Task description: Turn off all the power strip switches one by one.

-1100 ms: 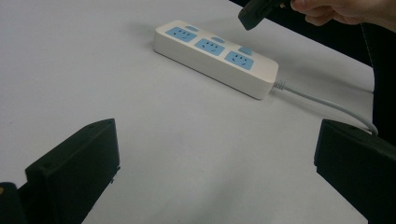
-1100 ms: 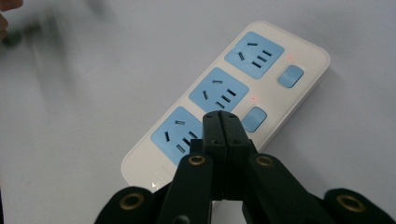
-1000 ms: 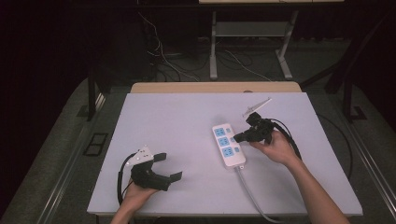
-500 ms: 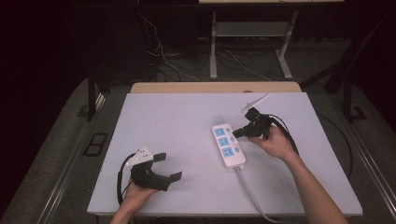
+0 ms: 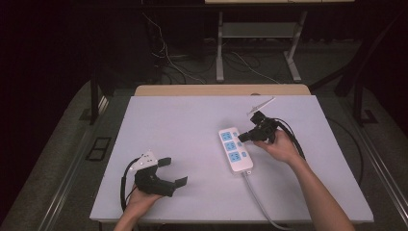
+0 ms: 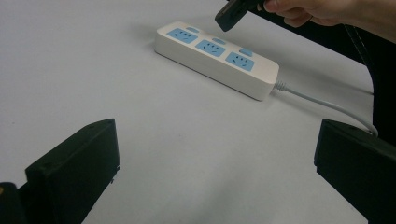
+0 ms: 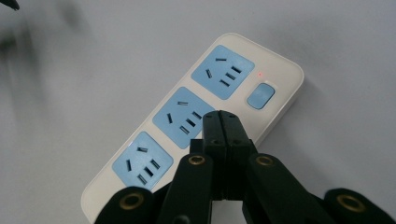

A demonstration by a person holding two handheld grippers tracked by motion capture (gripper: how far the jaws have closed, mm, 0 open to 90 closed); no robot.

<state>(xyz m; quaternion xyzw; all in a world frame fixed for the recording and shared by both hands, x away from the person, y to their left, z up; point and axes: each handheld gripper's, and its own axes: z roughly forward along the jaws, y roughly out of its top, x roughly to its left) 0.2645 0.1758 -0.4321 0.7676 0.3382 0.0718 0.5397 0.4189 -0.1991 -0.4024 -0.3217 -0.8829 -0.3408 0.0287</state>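
Shifted slightly: right gripper (image 5: 245, 136), jaws pressed together on nothing, tip now poised over the middle switch side of the power strip (image 5: 235, 149). Power strip: white, three blue sockets, right of centre on the white table (image 5: 183, 120), cord (image 5: 262, 204) trailing toward the near edge. Left gripper (image 5: 174, 172): unmoved, jaws spread wide, near-left on the table.
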